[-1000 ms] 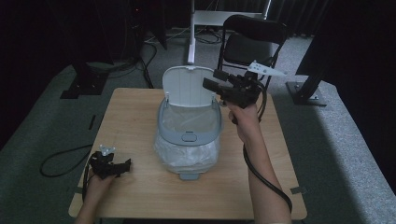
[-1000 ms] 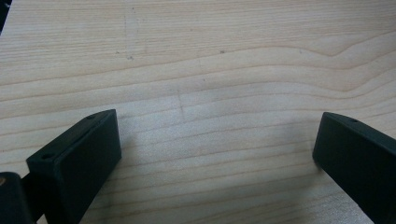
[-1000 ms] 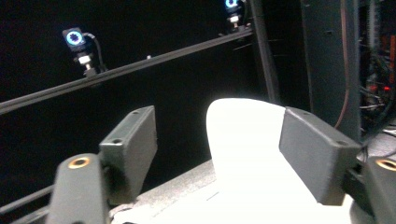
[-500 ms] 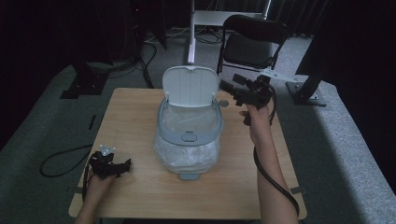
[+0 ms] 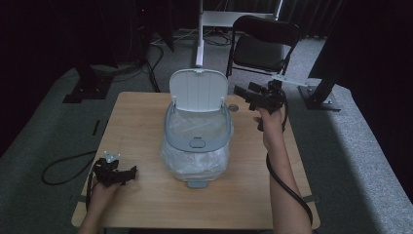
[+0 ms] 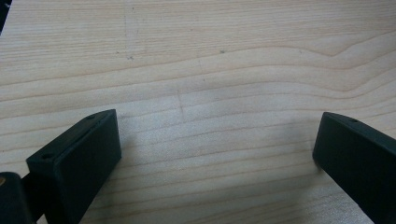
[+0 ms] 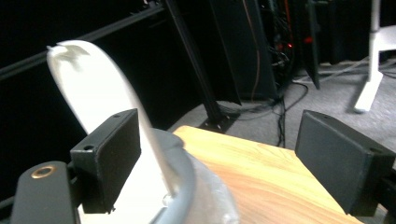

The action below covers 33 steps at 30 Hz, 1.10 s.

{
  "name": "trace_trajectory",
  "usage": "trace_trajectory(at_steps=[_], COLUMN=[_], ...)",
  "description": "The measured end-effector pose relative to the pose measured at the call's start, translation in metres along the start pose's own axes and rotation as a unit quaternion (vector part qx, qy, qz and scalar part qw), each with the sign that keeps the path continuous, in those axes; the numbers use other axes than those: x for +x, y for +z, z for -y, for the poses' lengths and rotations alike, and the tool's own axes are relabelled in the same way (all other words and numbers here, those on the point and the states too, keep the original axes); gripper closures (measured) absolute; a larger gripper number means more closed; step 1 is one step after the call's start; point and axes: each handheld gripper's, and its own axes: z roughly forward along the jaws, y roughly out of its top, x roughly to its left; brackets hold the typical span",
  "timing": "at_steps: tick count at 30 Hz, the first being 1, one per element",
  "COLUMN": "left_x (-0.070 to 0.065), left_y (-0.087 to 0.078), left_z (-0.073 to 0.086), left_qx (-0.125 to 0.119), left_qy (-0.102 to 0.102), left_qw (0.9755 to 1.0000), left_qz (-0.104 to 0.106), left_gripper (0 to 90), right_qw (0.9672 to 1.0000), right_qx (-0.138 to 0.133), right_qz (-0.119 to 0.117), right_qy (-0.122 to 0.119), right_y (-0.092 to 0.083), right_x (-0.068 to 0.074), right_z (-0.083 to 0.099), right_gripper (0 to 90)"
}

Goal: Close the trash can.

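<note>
High view: the bin (image 5: 197, 139) is sitting mid-frame, its lid (image 5: 198, 91) standing up. The right gripper (image 5: 242, 93) is hovering just right of it, the left gripper (image 5: 131, 171) resting lower left on the table (image 5: 141, 117).

Left gripper view: jaws gaping wide, nothing between them.

Right gripper view: jaws spread wide, having just been opening, the lid (image 7: 100, 93) rising at left.

High view: fixed overhead, looking forward and down across the whole table (image 5: 146, 117) to the chair (image 5: 263, 44) beyond. Left gripper view: close above the bare tabletop, aimed down between its jaws. Right gripper view: low, looking level past the raised bin lid (image 7: 93, 84), which the high view (image 5: 198, 90) shares.
</note>
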Motion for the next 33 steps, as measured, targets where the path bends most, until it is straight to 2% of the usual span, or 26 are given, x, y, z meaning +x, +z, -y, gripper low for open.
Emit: trace_trajectory(at_steps=[1, 7, 11, 12, 16, 22, 24, 28, 30, 31, 32, 33], left_x=[0.0, 0.0, 0.0, 0.0, 0.0, 0.0, 0.0, 0.0, 0.0, 0.0, 0.0, 0.0], left_y=[0.0, 0.0, 0.0, 0.0, 0.0, 0.0, 0.0, 0.0, 0.0, 0.0, 0.0, 0.0], left_z=[0.0, 0.0, 0.0, 0.0, 0.0, 0.0, 0.0, 0.0, 0.0, 0.0, 0.0, 0.0], left_qx=[0.0, 0.0, 0.0, 0.0, 0.0, 0.0, 0.0, 0.0, 0.0, 0.0, 0.0, 0.0], left_qy=[0.0, 0.0, 0.001, 0.001, 0.0, 0.001, 0.001, 0.001, 0.001, 0.001, 0.001, 0.001], left_qw=[1.0, 1.0, 1.0, 1.0, 1.0, 1.0, 1.0, 1.0, 1.0, 1.0, 1.0, 1.0], left_qz=[0.0, 0.0, 0.0, 0.0, 0.001, 0.001, 0.001, 0.001, 0.001, 0.001, 0.001, 0.001], left_gripper=[1.8, 1.8, 1.8, 1.8, 1.8, 1.8, 1.8, 1.8, 1.8, 1.8, 1.8, 1.8], right_qw=[0.9999, 0.9994, 0.999, 0.9986, 0.9983, 0.9988, 0.9986, 0.9986, 0.998, 0.998, 0.996, 0.996], right_qx=[0.002, -0.004, 0.0, 0.002, 0.0, 0.01, 0.021, 0.022, 0.025, 0.025, 0.029, 0.029], right_qz=[0.007, 0.016, 0.023, 0.032, 0.025, 0.008, -0.018, -0.022, -0.041, -0.041, -0.074, -0.074], right_qy=[0.008, 0.031, 0.037, 0.043, 0.052, 0.046, 0.046, 0.042, 0.043, 0.043, 0.039, 0.039], right_y=[0.002, 0.011, 0.019, 0.023, 0.031, 0.041, 0.044, 0.042, 0.039, 0.039, 0.034, 0.034], right_x=[-0.004, -0.015, -0.017, -0.018, -0.017, -0.008, -0.001, 0.004, 0.004, 0.004, 0.008, 0.008], right_z=[0.0, -0.006, -0.008, -0.01, -0.015, -0.022, -0.025, -0.026, -0.025, -0.025, -0.022, -0.022], right_gripper=[13.8, 13.8, 13.8, 14.0, 13.9, 13.9, 15.5, 16.5, 16.5, 16.5, 16.5, 16.5])
